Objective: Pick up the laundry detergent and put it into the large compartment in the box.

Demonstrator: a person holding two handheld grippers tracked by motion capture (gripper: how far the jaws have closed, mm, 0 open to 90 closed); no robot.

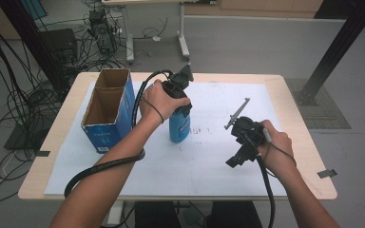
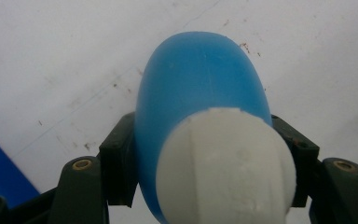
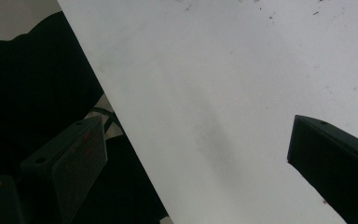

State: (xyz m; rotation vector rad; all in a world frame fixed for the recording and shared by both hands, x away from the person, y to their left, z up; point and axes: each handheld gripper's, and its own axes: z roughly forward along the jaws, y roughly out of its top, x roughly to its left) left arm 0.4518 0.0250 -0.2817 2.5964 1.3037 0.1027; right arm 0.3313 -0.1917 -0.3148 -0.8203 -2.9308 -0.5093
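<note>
two compartments stand open in the blue cardboard box [image 1: 108, 110] near the table's left edge, toward the far left corner, and both look empty from above. just right of it, on the white paper sheet [image 1: 218, 166] that covers the wooden table [image 1: 294, 99], the blue plastic bottle with a white cap [image 1: 179, 126] stands upright, clamped by the left gripper [image 1: 180, 102], which comes down on it from above. in the left gripper view its two black jaws press on either side of the bottle's blue body [image 2: 200, 88] just below the white cap [image 2: 226, 163], so the grip looks firm.

judging from this, the grasp is done and what remains is likely lifting the bottle and setting it into one of the box's compartments; the bottle is near the box but not touching it.

toward the table's right edge, the right gripper [image 1: 240, 154] hovers over bare paper with its jaws spread wide and nothing between them, well apart from the bottle.
</note>
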